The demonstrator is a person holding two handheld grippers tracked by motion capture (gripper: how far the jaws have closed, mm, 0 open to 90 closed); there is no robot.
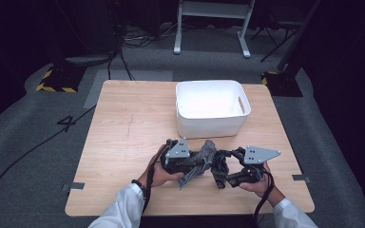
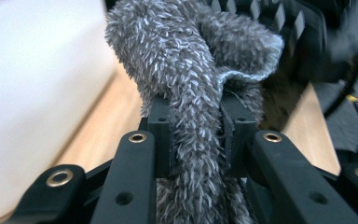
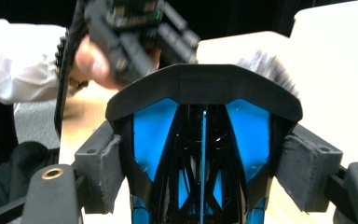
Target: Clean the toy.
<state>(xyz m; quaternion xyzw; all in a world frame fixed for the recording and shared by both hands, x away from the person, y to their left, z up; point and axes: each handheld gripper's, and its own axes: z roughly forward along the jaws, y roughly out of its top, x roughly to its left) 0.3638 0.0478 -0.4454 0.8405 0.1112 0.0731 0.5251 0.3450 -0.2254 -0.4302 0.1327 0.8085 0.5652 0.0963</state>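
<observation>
Near edge of the table (image 1: 123,137), toward 6 o'clock in the high view: two hands, white sleeves, a gripper in each. At 7 o'clock, the left gripper (image 1: 200,164), jaws drawn nearly together and pinched on a grey fuzzy cloth (image 1: 208,151). Seen in the left gripper view (image 2: 196,126) as a thick fold of cloth (image 2: 182,60) squeezed between both pads and bulging up past them. At 5 o'clock, the right gripper (image 1: 225,168), facing the left one across the cloth. In the right gripper view (image 3: 203,172), jaws held wide apart around a black-and-blue tool (image 3: 203,93), both pads against its sides (toothed black edge of it at 1 o'clock in the left gripper view (image 2: 284,23), just beside the cloth). Cloth lifted between the two grippers, bunched, one end hanging toward the tabletop. Farther off, at 12 to 1 o'clock, a white bin (image 1: 209,126), upright, close behind the cloth.
</observation>
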